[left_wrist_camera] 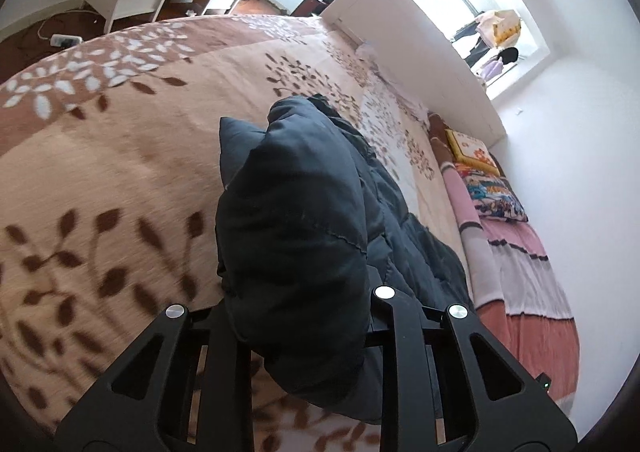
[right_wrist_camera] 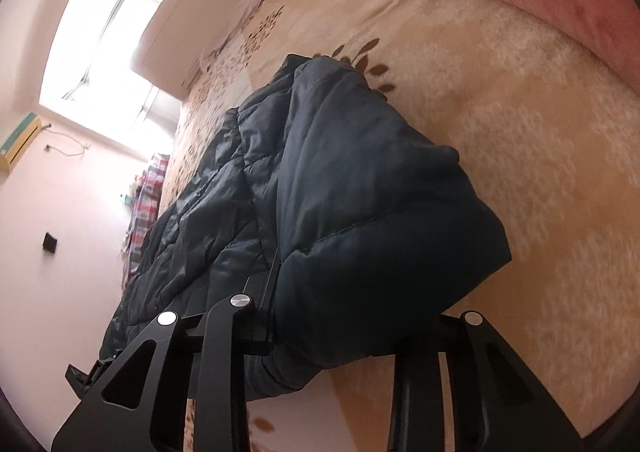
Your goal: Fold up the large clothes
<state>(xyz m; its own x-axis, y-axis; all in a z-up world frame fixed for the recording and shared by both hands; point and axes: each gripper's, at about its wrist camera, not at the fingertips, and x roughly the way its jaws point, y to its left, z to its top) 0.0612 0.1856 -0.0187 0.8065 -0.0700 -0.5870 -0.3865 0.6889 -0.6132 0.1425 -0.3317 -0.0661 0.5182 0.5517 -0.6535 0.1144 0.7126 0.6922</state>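
Both tools, left tool (left_wrist_camera: 308, 332) and right tool (right_wrist_camera: 332, 316), pinch the dark puffer jacket (right_wrist_camera: 340, 188) above the bed (left_wrist_camera: 120, 180); folding looks unfinished, no neat stack yet.

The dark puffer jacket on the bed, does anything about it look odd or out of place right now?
Nothing looks damaged or spilled. The dark puffer jacket is bunched and lifted off the leaf-patterned blanket, gripped by both the left gripper and the right gripper, which fits a fold in progress.
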